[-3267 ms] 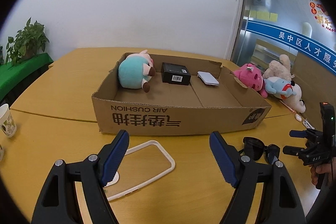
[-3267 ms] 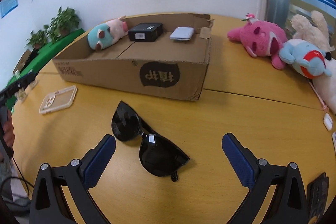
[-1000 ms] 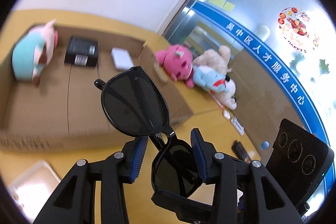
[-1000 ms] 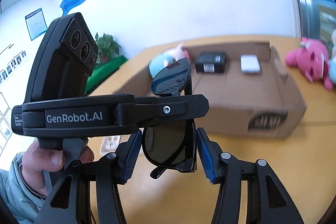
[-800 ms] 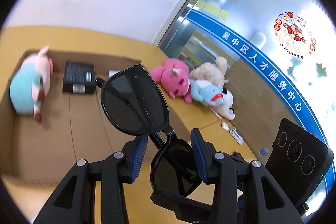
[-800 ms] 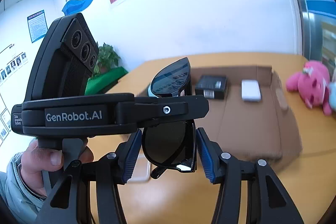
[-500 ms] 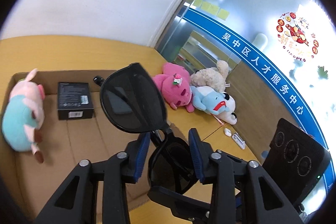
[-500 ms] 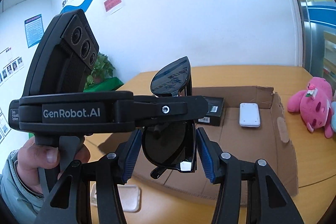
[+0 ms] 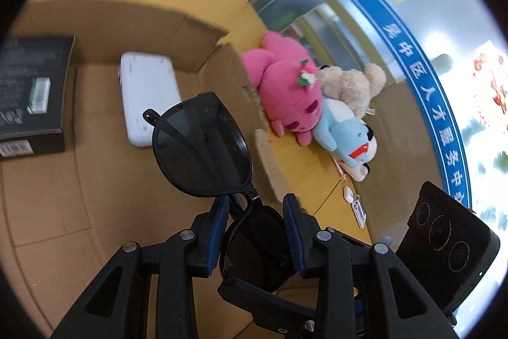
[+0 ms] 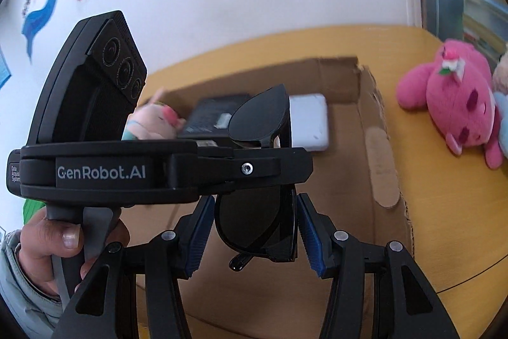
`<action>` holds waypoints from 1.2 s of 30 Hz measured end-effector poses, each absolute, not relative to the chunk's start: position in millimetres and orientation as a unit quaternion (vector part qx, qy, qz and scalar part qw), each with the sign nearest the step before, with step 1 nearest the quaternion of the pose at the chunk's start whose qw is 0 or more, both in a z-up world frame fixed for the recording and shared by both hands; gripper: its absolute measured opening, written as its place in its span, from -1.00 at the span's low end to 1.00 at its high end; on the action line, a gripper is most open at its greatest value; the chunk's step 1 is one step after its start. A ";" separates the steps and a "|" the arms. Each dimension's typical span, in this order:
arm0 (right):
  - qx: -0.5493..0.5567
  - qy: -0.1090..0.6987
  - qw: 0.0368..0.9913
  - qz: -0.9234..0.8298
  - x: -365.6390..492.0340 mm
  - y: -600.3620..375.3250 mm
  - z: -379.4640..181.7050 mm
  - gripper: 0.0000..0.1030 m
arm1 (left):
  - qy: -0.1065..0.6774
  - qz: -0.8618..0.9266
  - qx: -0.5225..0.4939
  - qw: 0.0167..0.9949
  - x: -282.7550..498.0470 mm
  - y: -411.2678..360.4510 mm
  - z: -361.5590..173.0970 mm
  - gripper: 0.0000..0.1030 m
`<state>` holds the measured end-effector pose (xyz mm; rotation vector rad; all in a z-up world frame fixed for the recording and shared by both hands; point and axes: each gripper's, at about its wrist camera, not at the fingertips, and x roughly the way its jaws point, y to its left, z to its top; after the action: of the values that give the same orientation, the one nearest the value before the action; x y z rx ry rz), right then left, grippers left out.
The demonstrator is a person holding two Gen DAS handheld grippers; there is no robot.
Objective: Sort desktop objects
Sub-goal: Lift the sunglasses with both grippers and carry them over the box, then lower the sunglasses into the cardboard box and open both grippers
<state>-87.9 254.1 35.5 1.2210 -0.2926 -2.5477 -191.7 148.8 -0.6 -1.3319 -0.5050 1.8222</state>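
A pair of black-framed folded sunglasses with dark lenses is pinched by both grippers at once, held in the air above the floor of the open brown cardboard box. The left gripper has its blue-padded jaws closed on the lower lens, near the bridge, so the upper lens sticks out ahead of the jaws, tilted to the left. The right gripper clamps the same sunglasses from the other side, its jaws pressed against the flat faces of one lens. In the right wrist view the black body of the left gripper crosses just above the jaws, level and side-on, and the person's bare left hand wraps its handle at the lower left, thumb facing the camera.

Ahead of the left jaws, inside the box, a white rounded rectangular power bank lies flat, and to its left sits a black rectangular carton with a barcode label. A pink-and-teal plush pig lies further left in the box, seen only from the right wrist. Right of the jaws, outside the box on the yellow wooden table, a pink plush toy leans against a beige plush and a light-blue plush.
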 end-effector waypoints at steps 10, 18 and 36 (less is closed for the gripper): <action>0.545 -0.093 0.106 -0.827 -118.8 261.5 -10.9 -0.02 | -0.251 0.660 -0.613 0.355 -203.2 159.8 -55.0 -0.33; 0.589 -0.089 0.080 -0.799 -123.7 260.5 -22.5 -0.01 | -0.256 0.647 -0.629 0.348 -205.9 161.6 -65.7 -0.34; 0.579 -0.060 0.064 -0.811 -99.8 246.6 -5.9 0.49 | -0.201 0.691 -0.613 0.327 -188.0 141.2 -29.7 -0.12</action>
<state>-99.8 246.6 -5.9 1.7477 -0.1826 -2.4492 -188.0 141.2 -29.7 -1.6069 -0.5255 1.8090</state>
